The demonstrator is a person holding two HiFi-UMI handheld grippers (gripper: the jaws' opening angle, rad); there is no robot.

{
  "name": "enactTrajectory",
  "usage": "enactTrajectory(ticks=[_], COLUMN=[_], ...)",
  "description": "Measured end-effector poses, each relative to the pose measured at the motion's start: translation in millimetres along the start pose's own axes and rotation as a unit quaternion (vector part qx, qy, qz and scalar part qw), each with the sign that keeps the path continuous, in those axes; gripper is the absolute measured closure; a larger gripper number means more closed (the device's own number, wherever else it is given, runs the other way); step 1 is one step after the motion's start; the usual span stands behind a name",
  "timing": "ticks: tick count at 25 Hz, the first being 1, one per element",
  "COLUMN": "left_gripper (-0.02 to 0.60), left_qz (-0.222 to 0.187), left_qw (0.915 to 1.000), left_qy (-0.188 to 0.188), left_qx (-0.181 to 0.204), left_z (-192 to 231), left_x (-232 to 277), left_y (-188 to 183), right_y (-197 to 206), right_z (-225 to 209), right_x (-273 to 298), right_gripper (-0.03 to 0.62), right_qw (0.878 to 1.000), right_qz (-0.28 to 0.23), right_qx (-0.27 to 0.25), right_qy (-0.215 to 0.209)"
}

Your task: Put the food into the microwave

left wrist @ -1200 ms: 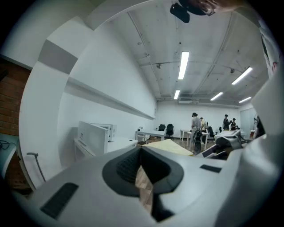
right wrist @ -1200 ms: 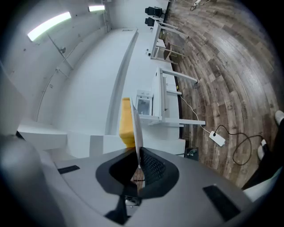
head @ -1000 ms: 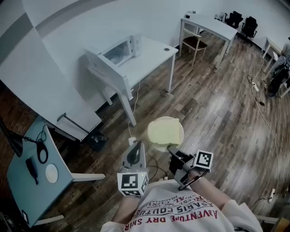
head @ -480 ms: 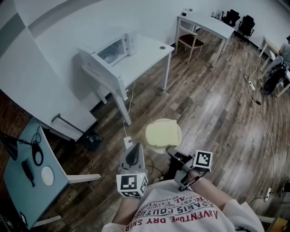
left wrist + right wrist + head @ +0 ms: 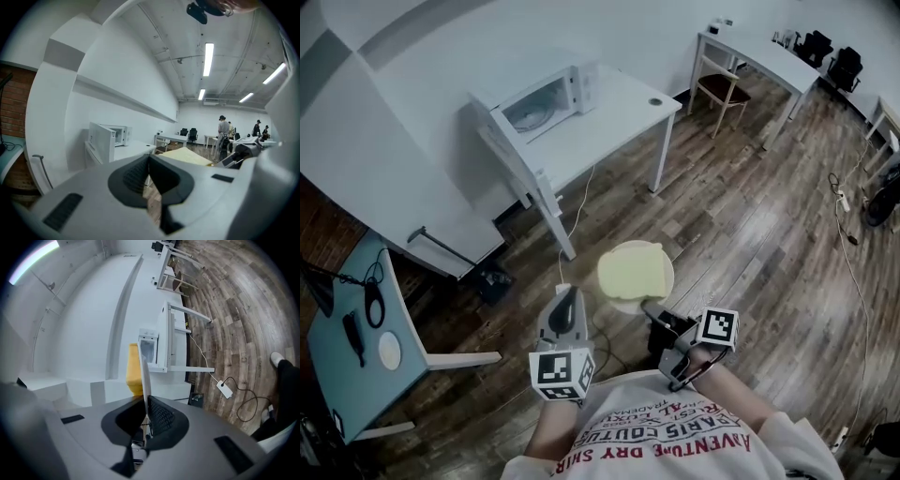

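Right tongs (image 5: pixel 651 307) clamped on plate (image 5: pixel 667 275) rim | plate: yellow food (image 5: pixel 630 272) | left tongs (image 5: pixel 568 294) closed, empty | microwave (image 5: pixel 546 101) door open

Worktop (image 5: pixel 609 122) and microwave (image 5: pixel 546 101): grew a little larger in the head view.
Left tongs (image 5: pixel 570 294): shifted slightly leftward, marker cube with them.
Plate (image 5: pixel 635 275): drifted a touch left, in line with the left tongs.
Far desk (image 5: pixel 759 56): slid rightward across the frame.
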State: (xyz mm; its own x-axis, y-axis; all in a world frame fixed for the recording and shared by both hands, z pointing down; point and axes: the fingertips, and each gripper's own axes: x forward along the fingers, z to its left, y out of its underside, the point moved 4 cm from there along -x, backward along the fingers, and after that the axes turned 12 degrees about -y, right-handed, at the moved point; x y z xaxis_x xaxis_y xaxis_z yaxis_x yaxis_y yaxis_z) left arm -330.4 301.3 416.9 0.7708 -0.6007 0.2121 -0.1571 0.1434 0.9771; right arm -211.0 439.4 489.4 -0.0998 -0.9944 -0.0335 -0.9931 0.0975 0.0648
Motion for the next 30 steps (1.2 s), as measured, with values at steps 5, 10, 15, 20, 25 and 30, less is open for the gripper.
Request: enactTrajectory(ticks=[5,10,15,20,25,30], left_gripper=[0.575,0.575,0.575,0.575,0.575,0.575], left_qz=[0.006,0.009,0.012,0.027,0.029,0.043], left_qw=[0.9995,0.9976,0.9958,0.9971,0.9952,0.9933], left_qy=[-0.025,-0.053,-0.069,-0.054,-0.062,-0.07], left_qx=[-0.016,-0.045,-0.058,-0.046,-0.07,-0.081], left_z=[-46.5,-91.6,-133.4,-166.2,-163.7,-156.2], left_x=[54.9,105.9,143.4,170.5,194.4,227.4], left_y=[-12.4,-25.2,-31.5,-32.0,-32.7,-22.3], right_y=[-78.7,-159.9,-224.0,-264.8,-286.9,-309.1], right_z=[1.2,5.2,2.4,-2.7,-11.6,-21.6], right_x=[-0.4,-7.8,-18.5,-21.2,-4.7,15.5], right_gripper=[0.572,0.572,0.572,0.571,0.571,0.571], right_qw=[0.999,0.998,0.996,0.997,0.996,0.995], right_qz=[0.041,0.067,0.083,0.079,0.086,0.095], right_qx=[-0.013,-0.021,-0.022,-0.019,-0.013,-0.012], right_qy=[0.002,0.0,0.005,-0.003,-0.003,0.008])
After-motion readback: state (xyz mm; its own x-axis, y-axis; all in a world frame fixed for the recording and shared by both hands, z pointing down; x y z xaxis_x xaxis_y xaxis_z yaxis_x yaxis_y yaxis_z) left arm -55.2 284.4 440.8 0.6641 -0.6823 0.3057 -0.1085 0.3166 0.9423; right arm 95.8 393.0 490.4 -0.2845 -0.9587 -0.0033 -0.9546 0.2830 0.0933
